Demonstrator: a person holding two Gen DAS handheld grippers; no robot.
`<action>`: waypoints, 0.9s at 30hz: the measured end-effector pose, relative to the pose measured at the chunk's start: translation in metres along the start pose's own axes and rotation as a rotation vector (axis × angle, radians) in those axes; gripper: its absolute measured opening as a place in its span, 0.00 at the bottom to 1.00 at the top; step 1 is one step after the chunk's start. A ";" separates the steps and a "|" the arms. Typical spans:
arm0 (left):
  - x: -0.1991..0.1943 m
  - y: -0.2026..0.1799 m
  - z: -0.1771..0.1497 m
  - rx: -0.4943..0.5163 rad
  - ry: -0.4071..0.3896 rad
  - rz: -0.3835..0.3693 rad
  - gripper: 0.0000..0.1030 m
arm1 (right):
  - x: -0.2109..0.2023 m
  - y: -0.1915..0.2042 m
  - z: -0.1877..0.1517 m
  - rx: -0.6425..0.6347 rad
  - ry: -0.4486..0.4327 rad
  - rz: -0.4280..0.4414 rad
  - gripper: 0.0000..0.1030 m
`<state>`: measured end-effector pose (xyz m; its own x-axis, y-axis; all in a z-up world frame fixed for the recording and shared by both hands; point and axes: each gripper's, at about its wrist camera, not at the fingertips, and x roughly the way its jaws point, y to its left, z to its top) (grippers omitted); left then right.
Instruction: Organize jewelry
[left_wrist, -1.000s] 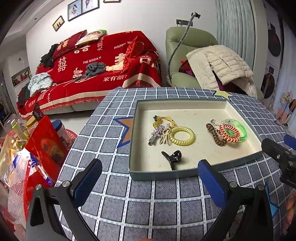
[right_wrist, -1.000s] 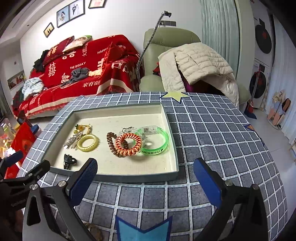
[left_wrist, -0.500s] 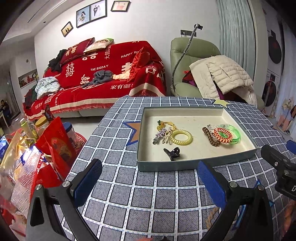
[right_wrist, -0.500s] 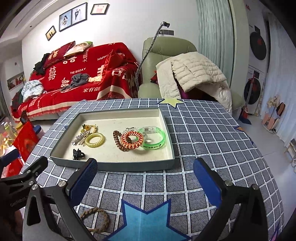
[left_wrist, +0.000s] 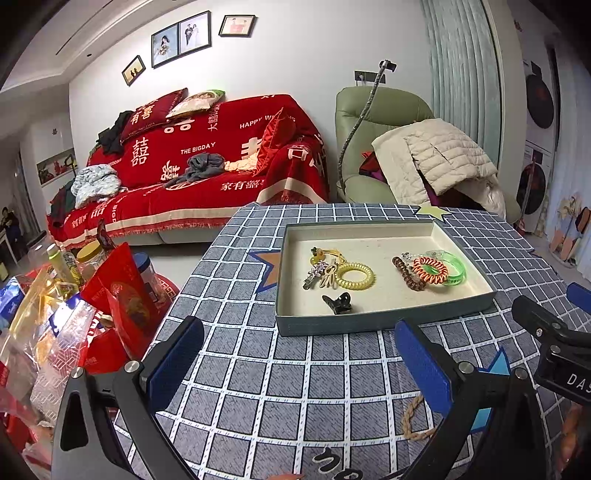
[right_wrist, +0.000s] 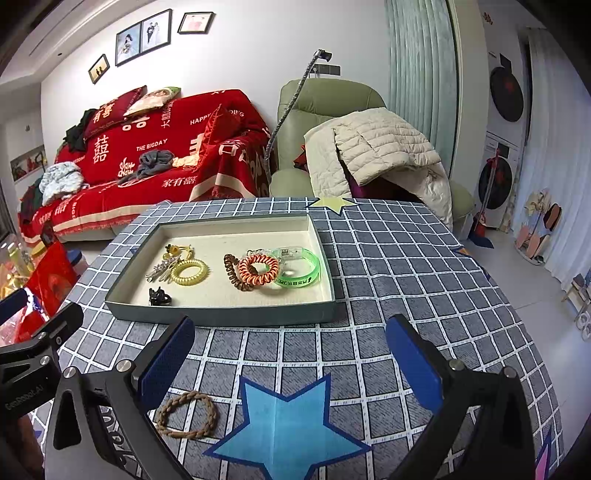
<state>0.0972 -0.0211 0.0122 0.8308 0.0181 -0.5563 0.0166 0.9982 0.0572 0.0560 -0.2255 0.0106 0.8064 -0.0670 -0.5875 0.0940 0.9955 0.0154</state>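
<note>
Both tools hang above the near edge of the desk (right_wrist: 406, 258) with nothing in them: the left hand-held gripper (left_wrist: 299, 365) has its blue pads spread wide apart, and so does the right hand-held gripper (right_wrist: 291, 358). One piece is left outside the tray (right_wrist: 221, 317): a braided brown hair tie (right_wrist: 186, 415) lying flat on the checked cloth near the desk's front edge, just beside a blue star print and close to the right tool's left pad. The tray already holds a yellow coil tie (right_wrist: 189, 272), an orange coil tie (right_wrist: 258, 268), a green wristband (right_wrist: 299, 271) and a black claw clip (right_wrist: 159, 296). The likely step is to fetch the braided tie. It looks soft and flat, so it would be best to come straight down, put one pad inside the loop and one outside, pinch the cord lightly, then lift over the tray's front wall. Readable writing: "HAPPY" and "THE BIGDAY" on the red sofa cover (right_wrist: 147, 147); the wristband's print is too small to read.
</note>
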 end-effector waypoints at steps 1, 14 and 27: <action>-0.001 0.000 -0.001 0.001 -0.001 0.002 1.00 | -0.002 0.001 -0.001 -0.003 -0.001 -0.001 1.00; -0.008 0.001 -0.004 -0.004 0.004 -0.002 1.00 | -0.010 0.001 -0.002 -0.001 -0.009 0.004 1.00; -0.007 -0.002 -0.004 -0.006 0.021 -0.002 1.00 | -0.011 0.000 -0.001 -0.002 -0.002 0.011 1.00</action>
<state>0.0894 -0.0227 0.0124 0.8187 0.0169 -0.5739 0.0153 0.9986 0.0512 0.0463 -0.2243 0.0166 0.8084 -0.0560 -0.5860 0.0838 0.9963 0.0203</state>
